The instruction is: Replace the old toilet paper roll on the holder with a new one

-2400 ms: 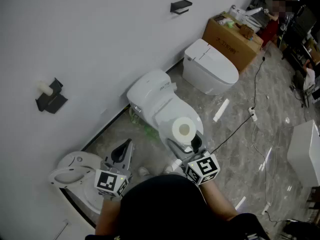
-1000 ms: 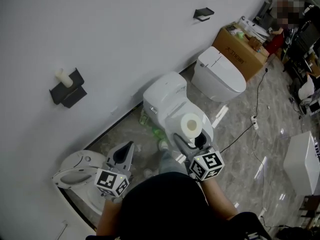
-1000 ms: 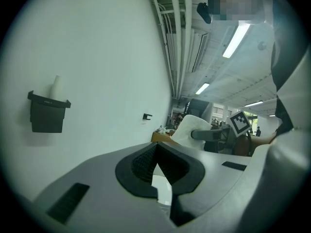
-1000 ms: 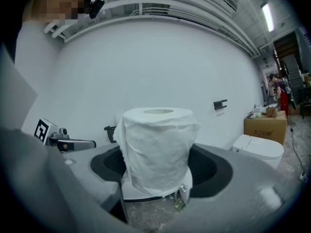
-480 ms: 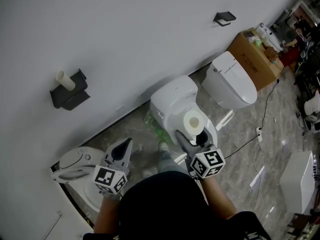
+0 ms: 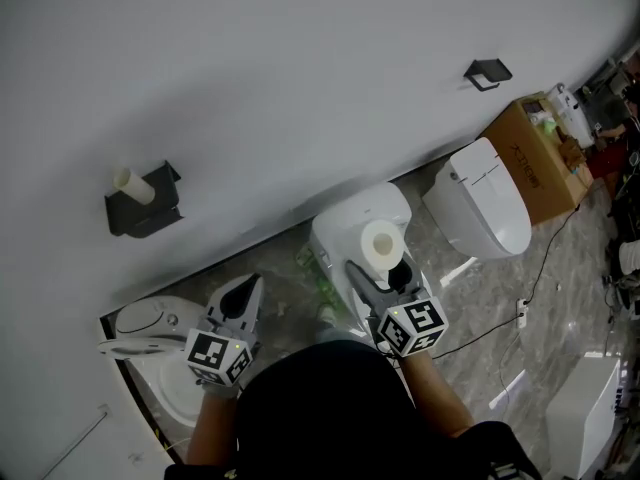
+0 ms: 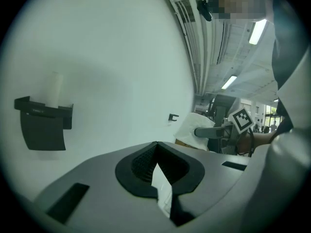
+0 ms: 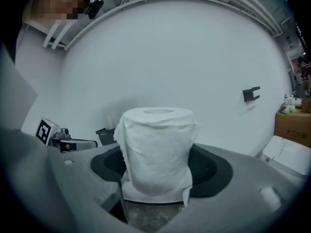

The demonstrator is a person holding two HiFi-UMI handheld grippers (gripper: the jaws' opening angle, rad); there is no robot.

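A black wall holder [image 6: 140, 208] carries a bare cardboard tube [image 6: 130, 183], up and to the left of both grippers. My left gripper [image 6: 240, 300] is shut, with nothing seen held, and points toward the wall below the holder. My right gripper [image 6: 385, 266] is shut on a full white toilet paper roll [image 6: 382, 242], held upright over a white toilet. In the left gripper view the holder [image 7: 41, 123] and tube [image 7: 55, 87] stand far left of the closed left gripper [image 7: 155, 168]. The right gripper view shows the roll [image 8: 156, 144] filling the wide-set right gripper [image 8: 156, 166].
A white toilet [image 6: 352, 218] sits under the right gripper, a second toilet [image 6: 485, 208] to its right and a third [image 6: 150, 340] at lower left. A cardboard box [image 6: 540, 153] and another wall holder [image 6: 487, 71] lie far right. A cable [image 6: 510, 318] crosses the floor.
Both grippers have travelled along the wall toward the holder with the tube, the roll still held. The toilets and box have slid to the right in the head view.
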